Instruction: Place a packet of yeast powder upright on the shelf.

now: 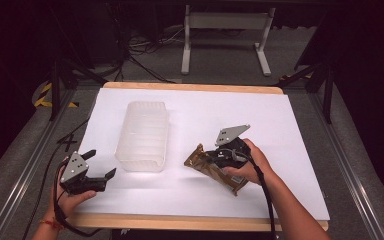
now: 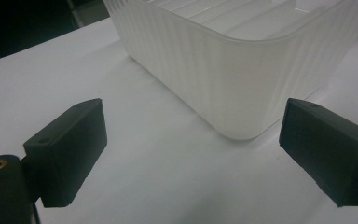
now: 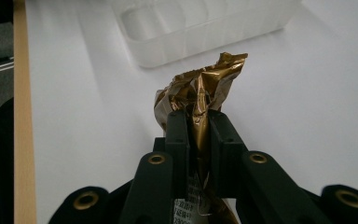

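A crinkled gold foil packet (image 1: 213, 169) is pinched between the jaws of my right gripper (image 1: 207, 157), lifted a little off the white sheet at the table's middle right. In the right gripper view the packet (image 3: 200, 93) sticks out past the two black pads (image 3: 179, 135), which press on it from both sides. My left gripper (image 1: 102, 164) stands open near the front left corner, nothing between its jaws. Its pads (image 2: 67, 149) point at the near end of a translucent ribbed plastic tub (image 2: 242, 70).
The tub (image 1: 142, 134) lies lengthwise left of centre on the white sheet (image 1: 280, 120), with the wooden table edge (image 1: 190, 222) showing along the front. A white desk frame (image 1: 225, 35) and cables stand on the floor beyond.
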Tool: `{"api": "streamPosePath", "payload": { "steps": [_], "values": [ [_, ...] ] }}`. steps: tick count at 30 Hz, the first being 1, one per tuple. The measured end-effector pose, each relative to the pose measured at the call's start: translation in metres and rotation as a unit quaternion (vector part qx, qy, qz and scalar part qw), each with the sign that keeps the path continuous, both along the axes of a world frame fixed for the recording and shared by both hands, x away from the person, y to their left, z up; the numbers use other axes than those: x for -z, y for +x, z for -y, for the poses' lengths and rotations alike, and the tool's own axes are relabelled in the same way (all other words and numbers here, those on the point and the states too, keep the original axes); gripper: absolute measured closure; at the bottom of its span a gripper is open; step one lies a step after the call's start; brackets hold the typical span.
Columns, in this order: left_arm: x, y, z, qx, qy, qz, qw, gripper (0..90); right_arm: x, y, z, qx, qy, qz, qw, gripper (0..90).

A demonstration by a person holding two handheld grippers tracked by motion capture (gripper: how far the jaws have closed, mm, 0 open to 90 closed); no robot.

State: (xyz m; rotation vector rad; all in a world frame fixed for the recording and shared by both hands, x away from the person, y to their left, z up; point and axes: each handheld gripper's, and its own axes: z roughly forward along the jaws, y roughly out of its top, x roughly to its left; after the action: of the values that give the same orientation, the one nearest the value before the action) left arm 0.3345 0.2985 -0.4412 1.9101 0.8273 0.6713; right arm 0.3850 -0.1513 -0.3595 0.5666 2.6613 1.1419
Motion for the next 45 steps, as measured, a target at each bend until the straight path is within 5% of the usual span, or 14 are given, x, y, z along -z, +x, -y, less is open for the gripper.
{"api": "streamPosePath", "payload": {
  "steps": [13,28,45],
  "values": [
    [0.001,-0.001,-0.002,-0.001,-0.001,-0.001,1.0,8.3,-0.006,0.007,0.007,0.029,0.066,0.042,0.9965,85.3],
    [0.001,-0.002,-0.002,-0.004,-0.003,-0.001,1.0,8.3,-0.016,0.011,0.005,0.034,0.107,0.072,0.991,86.9],
    [0.002,-0.002,-0.004,-0.003,-0.005,-0.002,1.0,8.2,-0.042,0.025,-0.026,0.019,0.16,0.107,0.9811,87.9]
  ]
}}
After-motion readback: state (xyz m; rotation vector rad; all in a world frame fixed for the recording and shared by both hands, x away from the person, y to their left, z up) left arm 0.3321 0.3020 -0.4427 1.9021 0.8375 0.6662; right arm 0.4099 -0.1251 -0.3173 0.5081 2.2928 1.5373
